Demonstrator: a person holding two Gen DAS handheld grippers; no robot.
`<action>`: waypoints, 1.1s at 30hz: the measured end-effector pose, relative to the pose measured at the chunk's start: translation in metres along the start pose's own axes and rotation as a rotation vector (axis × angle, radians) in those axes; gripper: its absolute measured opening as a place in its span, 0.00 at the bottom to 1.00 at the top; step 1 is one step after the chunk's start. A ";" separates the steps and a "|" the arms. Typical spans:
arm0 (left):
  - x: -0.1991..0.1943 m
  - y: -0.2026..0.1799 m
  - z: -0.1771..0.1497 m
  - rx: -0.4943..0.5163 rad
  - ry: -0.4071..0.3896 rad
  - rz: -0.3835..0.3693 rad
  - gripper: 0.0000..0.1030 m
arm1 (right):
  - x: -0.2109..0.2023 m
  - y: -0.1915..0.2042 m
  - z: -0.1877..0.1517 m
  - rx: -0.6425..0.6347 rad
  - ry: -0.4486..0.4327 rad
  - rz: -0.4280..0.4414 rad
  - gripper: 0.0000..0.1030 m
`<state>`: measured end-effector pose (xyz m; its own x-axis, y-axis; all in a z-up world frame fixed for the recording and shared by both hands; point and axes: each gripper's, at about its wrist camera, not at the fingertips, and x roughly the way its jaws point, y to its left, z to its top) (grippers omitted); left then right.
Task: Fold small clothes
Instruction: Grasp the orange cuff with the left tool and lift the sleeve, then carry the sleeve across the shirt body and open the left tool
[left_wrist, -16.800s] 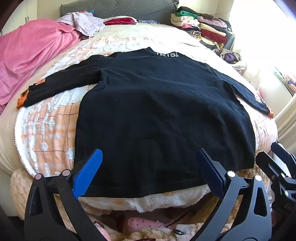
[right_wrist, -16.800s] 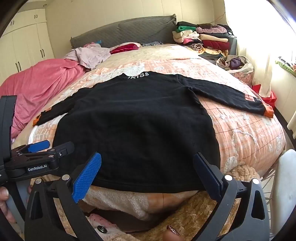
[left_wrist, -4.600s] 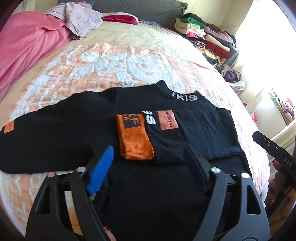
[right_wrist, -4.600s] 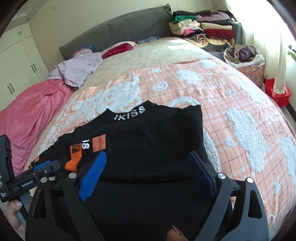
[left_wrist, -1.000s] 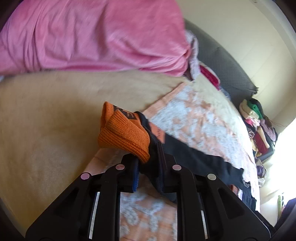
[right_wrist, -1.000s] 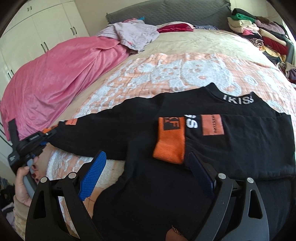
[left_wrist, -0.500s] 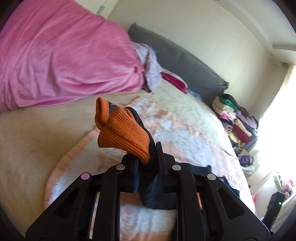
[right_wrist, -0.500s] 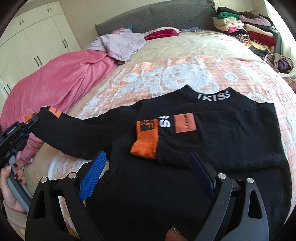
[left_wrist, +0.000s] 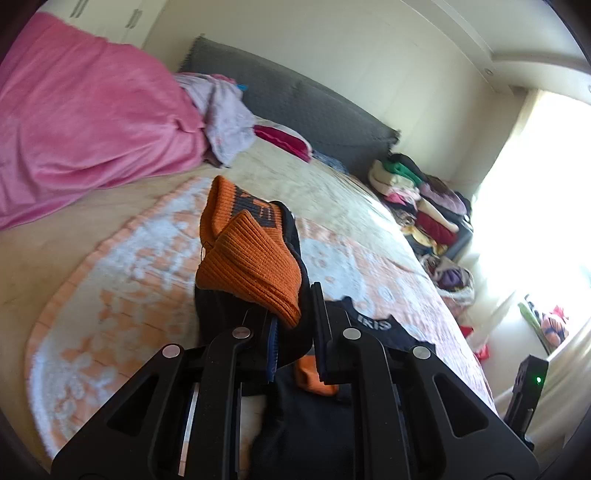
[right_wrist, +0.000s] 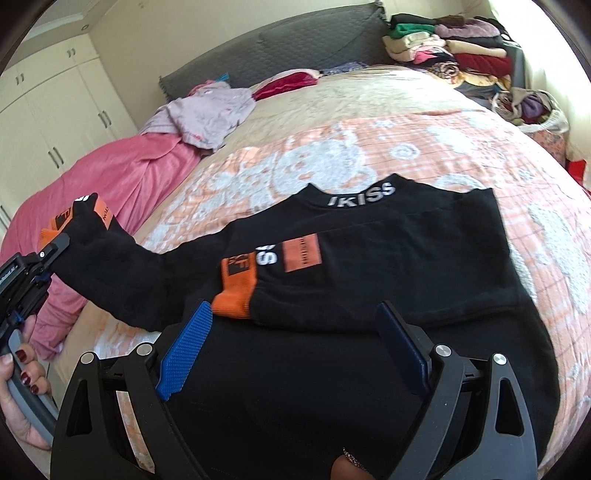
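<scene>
The left gripper (left_wrist: 295, 332) has its jaws clamped on the end of the sweater's unfolded sleeve (right_wrist: 122, 273), with the orange cuff (left_wrist: 247, 266) bunched and standing proud above the pads. The right gripper (right_wrist: 295, 347) has its jaws wide apart and holds nothing; it hovers over the lower body of the black sweater (right_wrist: 369, 369), which lies flat on the peach patterned blanket (right_wrist: 480, 155) covering the bed.

In the right wrist view the gripped sleeve is lifted clear of the blanket at the cuff end and rises toward the left gripper, held by a person's hand (right_wrist: 22, 391) at the frame's left edge. The other sleeve is already folded across the chest, its cuff (right_wrist: 236, 291) lying just below the collar lettering. A pink quilt (right_wrist: 122, 177) lies beside the blanket on the left.

Assessment: the step in hand appears to be carrying the second sleeve across the body.

Risks noted:
- The grip sits close to the cuff edge; the thick ribbing could slip out under the weight of the hanging sleeve.
- Pulling the sleeve sideways with nothing pinning the body may drag the shoulder and disturb the sleeve already folded.
- A bunched cuff may land creased or overlap the first cuff unevenly.
- The sleeve could snag the quilt on the left as it swings.
</scene>
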<state>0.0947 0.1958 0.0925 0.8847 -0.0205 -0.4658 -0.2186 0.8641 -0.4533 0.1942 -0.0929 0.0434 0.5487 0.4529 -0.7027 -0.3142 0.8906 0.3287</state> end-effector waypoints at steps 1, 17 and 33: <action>0.003 -0.007 -0.002 0.016 0.008 -0.009 0.08 | -0.002 -0.004 0.000 0.008 -0.003 -0.005 0.87; 0.063 -0.082 -0.058 0.174 0.191 -0.088 0.08 | -0.025 -0.076 -0.003 0.159 -0.048 -0.079 0.87; 0.116 -0.124 -0.118 0.332 0.395 -0.128 0.16 | -0.035 -0.120 -0.008 0.260 -0.058 -0.137 0.87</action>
<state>0.1755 0.0269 0.0050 0.6589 -0.2690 -0.7025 0.0797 0.9536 -0.2905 0.2067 -0.2161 0.0233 0.6181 0.3225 -0.7169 -0.0290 0.9207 0.3892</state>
